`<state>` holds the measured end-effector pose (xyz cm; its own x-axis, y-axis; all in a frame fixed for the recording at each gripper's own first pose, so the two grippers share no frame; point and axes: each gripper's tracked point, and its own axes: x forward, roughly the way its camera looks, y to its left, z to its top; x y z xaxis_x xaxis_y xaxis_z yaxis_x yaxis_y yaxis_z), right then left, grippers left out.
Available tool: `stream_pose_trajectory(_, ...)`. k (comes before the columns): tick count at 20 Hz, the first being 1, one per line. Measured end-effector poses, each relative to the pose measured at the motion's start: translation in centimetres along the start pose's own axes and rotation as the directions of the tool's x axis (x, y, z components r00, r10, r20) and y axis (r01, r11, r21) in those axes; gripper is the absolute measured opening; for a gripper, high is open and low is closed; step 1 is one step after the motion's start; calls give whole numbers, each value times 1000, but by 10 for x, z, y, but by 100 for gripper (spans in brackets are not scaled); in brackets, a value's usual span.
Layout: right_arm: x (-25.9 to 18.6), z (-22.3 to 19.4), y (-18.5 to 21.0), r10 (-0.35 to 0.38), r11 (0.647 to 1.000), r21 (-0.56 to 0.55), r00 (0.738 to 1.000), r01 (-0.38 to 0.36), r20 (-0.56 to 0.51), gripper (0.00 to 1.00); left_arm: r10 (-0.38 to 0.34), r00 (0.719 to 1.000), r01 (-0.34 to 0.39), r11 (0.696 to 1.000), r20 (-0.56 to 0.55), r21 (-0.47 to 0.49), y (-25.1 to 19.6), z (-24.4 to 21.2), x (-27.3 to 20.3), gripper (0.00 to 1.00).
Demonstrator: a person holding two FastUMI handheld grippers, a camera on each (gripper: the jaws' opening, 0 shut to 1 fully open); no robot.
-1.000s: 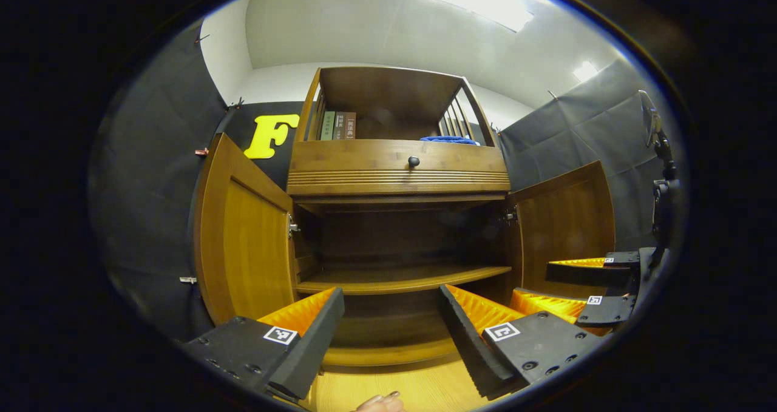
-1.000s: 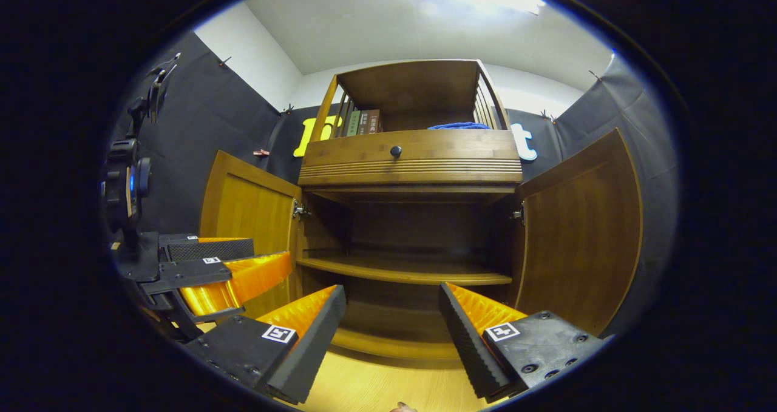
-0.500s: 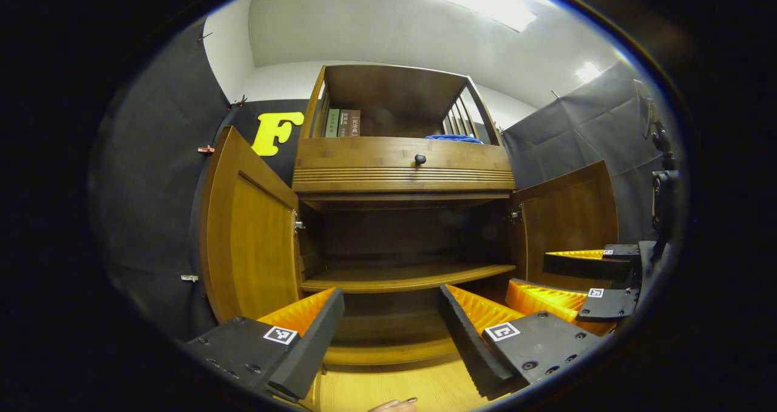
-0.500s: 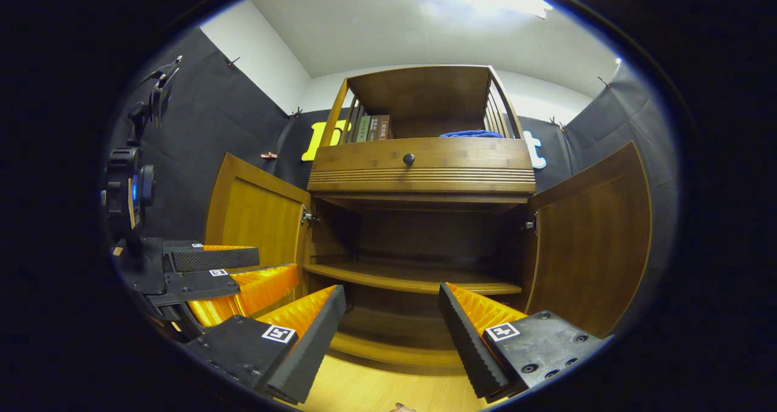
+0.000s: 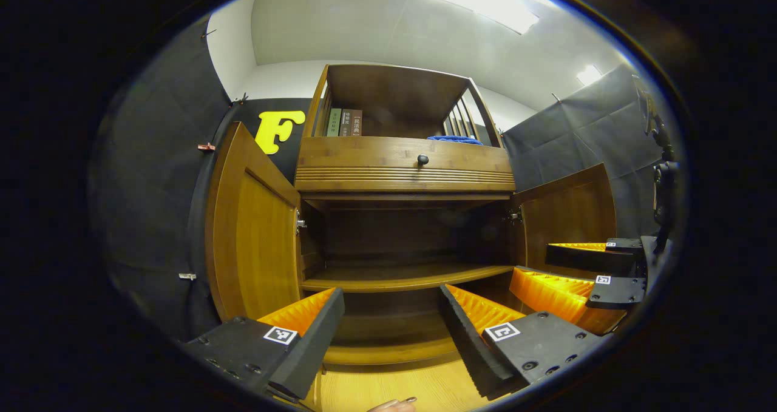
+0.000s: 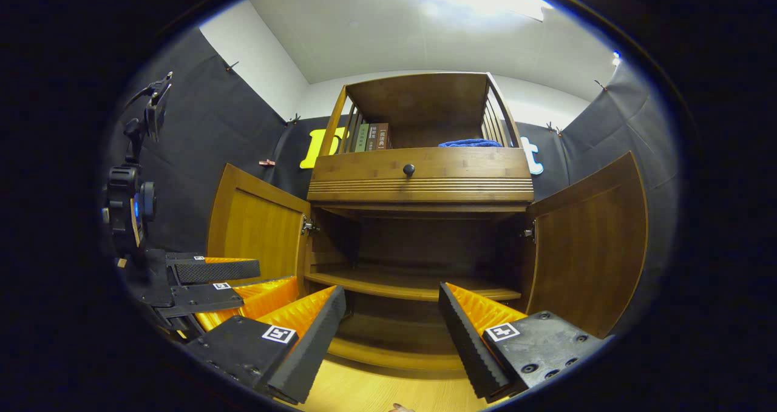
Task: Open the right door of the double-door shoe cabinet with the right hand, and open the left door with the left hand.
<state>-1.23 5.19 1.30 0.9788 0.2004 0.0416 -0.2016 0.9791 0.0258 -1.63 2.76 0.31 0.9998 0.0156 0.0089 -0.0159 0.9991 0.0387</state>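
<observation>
- With both doors swung wide, the shoe cabinet stands open at 12 o'clock in the left gripper view, and you can look right inside.
- Inside there is one wooden shelf across the middle. Nothing lies on it, and the space under it is dark and bare too.
- The left door stands out at 9 o'clock in the left gripper view. The right door stands out at 3 o'clock in the right gripper view.
- Above the doors is a drawer with a round dark knob. It is pushed in.
- On top is an open box with bars on its sides. A few books stand up at its left end, and a blue cloth lies at its right end.
- The left gripper is low at 6 o'clock in its own view. Its fingers are spread apart and hold nothing. It touches no door.
- The right gripper is low at 6 o'clock in its own view, fingers spread apart too, with nothing between them.
- In the left gripper view the other gripper shows at 4 o'clock, near the right door.
- A black stand is at 9 o'clock in the right gripper view, by the dark wall.
- The wooden floor lies in front of the cabinet.
</observation>
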Motion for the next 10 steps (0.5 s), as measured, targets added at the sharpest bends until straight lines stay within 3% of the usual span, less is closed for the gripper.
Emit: stream_pose_trajectory(10, 1, -3, -3, -18, 1000, -12, 1000, 18, -13, 99, -17, 1000, 16, 1000, 19, 14, -2, 6, 4, 99)
